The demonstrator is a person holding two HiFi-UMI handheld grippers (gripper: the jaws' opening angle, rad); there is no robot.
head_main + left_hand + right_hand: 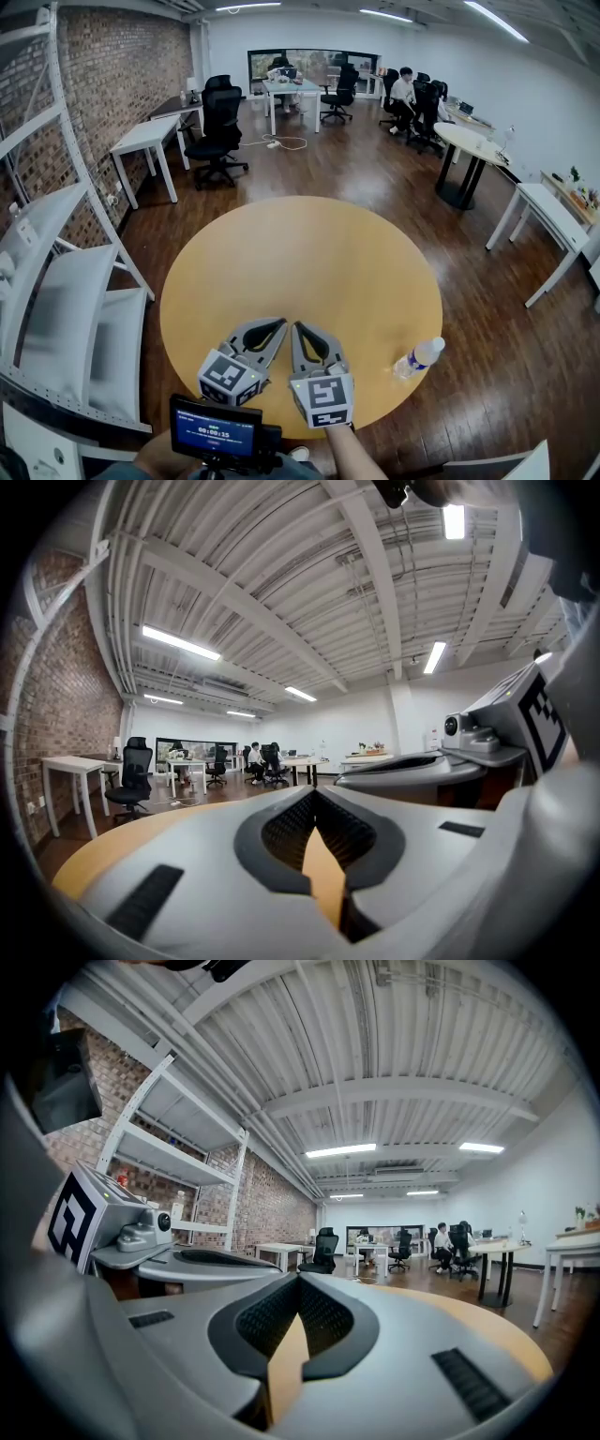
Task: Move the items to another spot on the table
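Pale wood makes up the round table (309, 253), and over the middle of its near edge the left gripper (279, 324) and the right gripper (298, 328) are held side by side, each with its jaws pressed together on nothing. Off at the near right edge a clear plastic bottle (417, 358) lies on its side (likely light, thin-walled, slick and apt to roll). I'd pinch it gently across the mid-body, not at the white cap.
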